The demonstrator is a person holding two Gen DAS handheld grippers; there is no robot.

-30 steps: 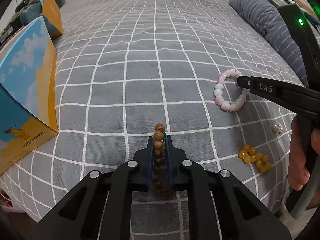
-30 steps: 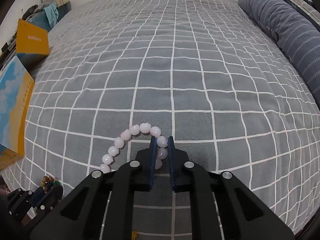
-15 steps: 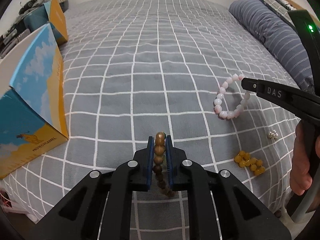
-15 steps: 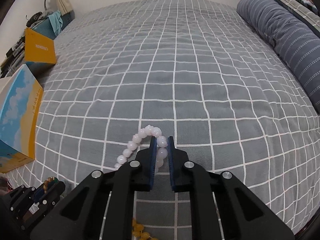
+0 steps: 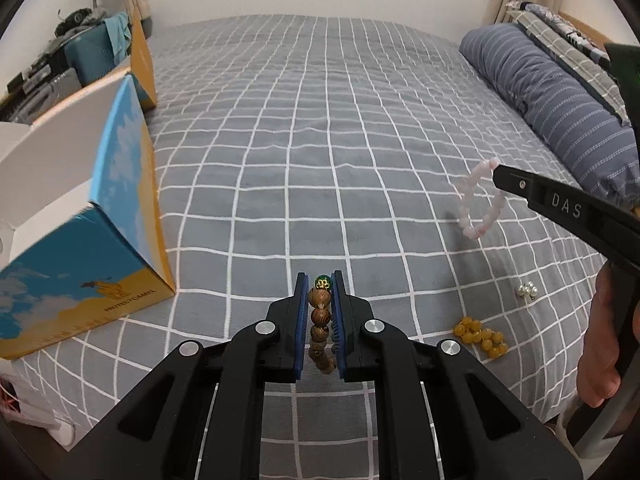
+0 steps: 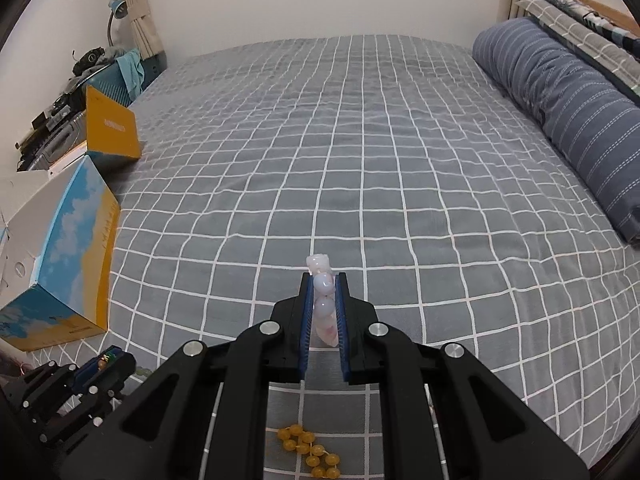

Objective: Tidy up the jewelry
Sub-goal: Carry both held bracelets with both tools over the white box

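Note:
My left gripper (image 5: 319,280) is shut on a brown wooden bead bracelet (image 5: 321,316) with one green bead at the top; it hangs clear above the grey checked bedspread (image 5: 320,152). My right gripper (image 6: 324,278) is shut on a pale pink bead bracelet (image 6: 323,304), lifted off the bed as well. In the left wrist view the pink bracelet (image 5: 478,204) dangles, blurred, from the right gripper's tip at the right. A yellow bead bracelet (image 5: 482,334) and a small pearl piece (image 5: 527,290) lie on the bedspread below the right gripper. The yellow bracelet (image 6: 310,454) also shows under the right gripper.
An open blue and yellow box (image 5: 92,248) stands on the bed's left edge, its raised yellow lid (image 6: 112,130) behind it. A striped blue pillow (image 5: 552,108) lies along the right side. A hand (image 5: 604,340) grips the right tool. Clutter and a lamp (image 6: 114,8) sit beyond the left edge.
Both grippers have risen off the bed with their bracelets. The pink bracelet has left the cover and swung from a sideways loop into line with the right jaws.

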